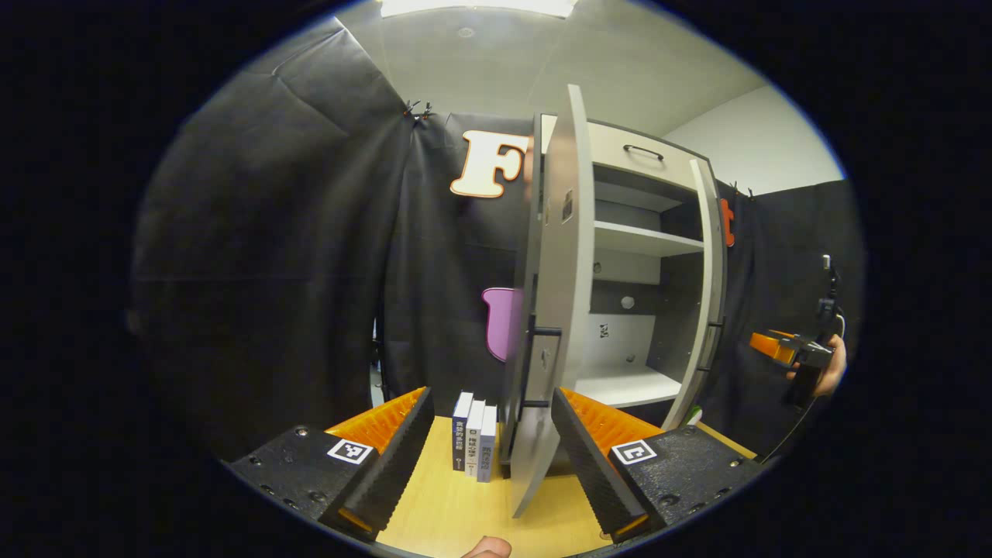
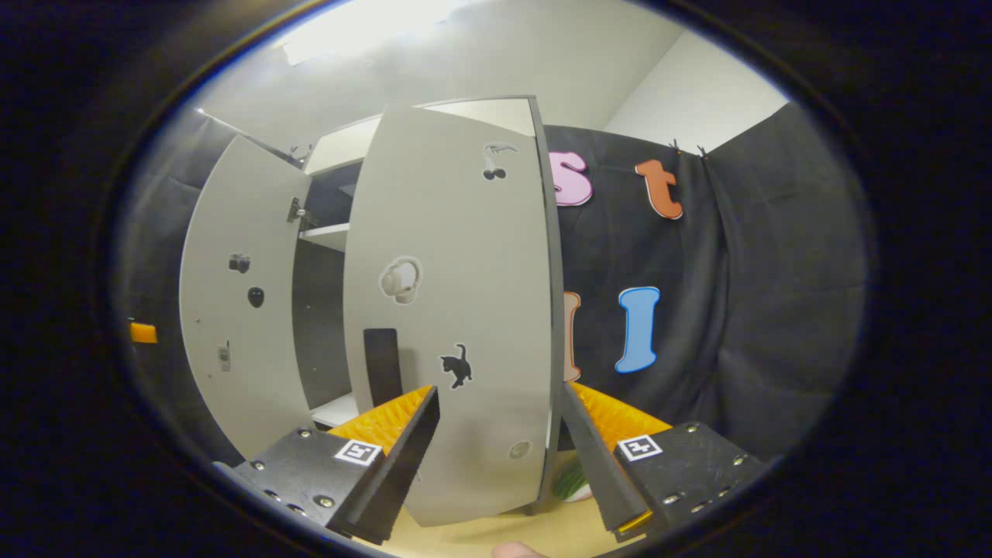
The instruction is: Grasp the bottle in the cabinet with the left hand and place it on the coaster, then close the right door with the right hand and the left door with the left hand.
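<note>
A staged recording booth, set up to mimic a household corner.

Black cloth (image 1: 271, 256) hangs as walls, clipped at the seams, under a plain white ceiling with a bright light panel (image 1: 477, 6). A pale cabinet (image 1: 643, 240) with two open doors stands on a wooden tabletop (image 1: 442, 504); its right door (image 2: 457, 310) carries small stickers, a cat among them. Three books (image 1: 474, 438) stand upright beside it. Square coded markers (image 1: 350, 451) sit on the handheld gear, pointing to data capture rather than a lived-in home.

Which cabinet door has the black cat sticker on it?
The right door, straight ahead of the right gripper; the cat sits low on it. The left door, farther off, has none.
</note>
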`<move>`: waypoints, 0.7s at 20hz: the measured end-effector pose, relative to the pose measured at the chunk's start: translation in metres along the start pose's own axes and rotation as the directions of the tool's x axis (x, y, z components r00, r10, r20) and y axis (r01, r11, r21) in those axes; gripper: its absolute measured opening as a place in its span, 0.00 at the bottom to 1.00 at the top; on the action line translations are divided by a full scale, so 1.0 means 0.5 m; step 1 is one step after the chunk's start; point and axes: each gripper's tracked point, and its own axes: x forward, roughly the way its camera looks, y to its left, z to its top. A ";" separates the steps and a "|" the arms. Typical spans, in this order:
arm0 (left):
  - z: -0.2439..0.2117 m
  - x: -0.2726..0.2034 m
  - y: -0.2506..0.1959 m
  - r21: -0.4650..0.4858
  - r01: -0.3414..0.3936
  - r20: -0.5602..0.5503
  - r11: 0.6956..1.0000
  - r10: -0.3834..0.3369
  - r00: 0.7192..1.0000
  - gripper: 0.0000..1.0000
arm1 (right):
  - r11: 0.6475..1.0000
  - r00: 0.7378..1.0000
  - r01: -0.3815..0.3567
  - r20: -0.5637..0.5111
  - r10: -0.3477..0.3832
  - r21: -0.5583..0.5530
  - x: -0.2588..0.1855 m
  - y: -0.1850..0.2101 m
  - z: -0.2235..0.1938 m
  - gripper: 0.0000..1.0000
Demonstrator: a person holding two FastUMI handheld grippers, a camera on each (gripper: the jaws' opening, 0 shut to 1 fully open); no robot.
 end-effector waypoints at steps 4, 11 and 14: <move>-0.018 0.029 0.044 -0.010 -0.009 -0.019 1.000 0.009 1.000 0.96 | 0.999 1.000 0.004 -0.006 -0.005 -0.053 -0.038 0.000 -0.016 0.92; -0.040 0.109 0.083 -0.022 0.025 -0.035 0.999 -0.026 0.999 0.92 | 0.999 0.999 -0.021 -0.032 0.019 -0.037 -0.097 0.019 -0.065 0.93; -0.029 0.149 0.112 -0.005 0.001 -0.029 1.000 -0.001 1.000 0.96 | 0.999 0.998 0.023 -0.060 -0.025 -0.032 -0.109 -0.007 -0.094 0.95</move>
